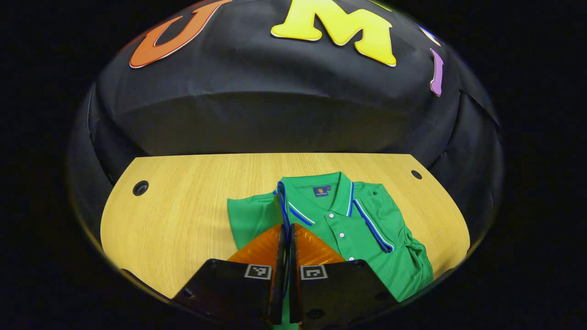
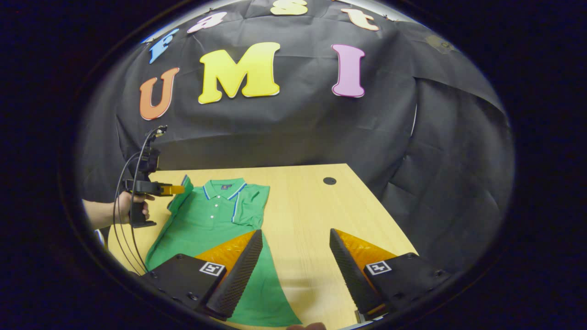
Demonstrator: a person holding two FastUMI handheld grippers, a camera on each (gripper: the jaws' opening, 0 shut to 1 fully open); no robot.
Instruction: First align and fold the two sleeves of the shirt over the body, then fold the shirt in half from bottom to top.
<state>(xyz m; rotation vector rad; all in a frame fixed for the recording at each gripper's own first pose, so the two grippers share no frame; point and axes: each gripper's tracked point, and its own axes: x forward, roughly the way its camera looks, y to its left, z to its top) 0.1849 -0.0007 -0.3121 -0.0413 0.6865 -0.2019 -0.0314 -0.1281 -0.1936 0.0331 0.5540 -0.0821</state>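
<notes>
The left gripper (image 2: pixel 176 189), at nine o'clock in the right gripper view, has its fingers clenched on the sleeve's (image 2: pixel 179 195) trimmed edge, lifted beside the collar; sleeve-folding looks to be the step in hand. The green shirt (image 2: pixel 202 224) lies on the bench (image 2: pixel 302 206), its other sleeve already over the body. At five o'clock the right gripper (image 2: pixel 296 243) hovers released; next, laying the held sleeve flat.

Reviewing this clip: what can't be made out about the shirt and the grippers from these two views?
- Shirt hem: left gripper view, hidden behind the left gripper.
- What the left gripper pinches: its closed fingers cover the contact.
- Shirt's lower edge: right gripper view, cut off at the bottom, partly behind the open right gripper.
</notes>
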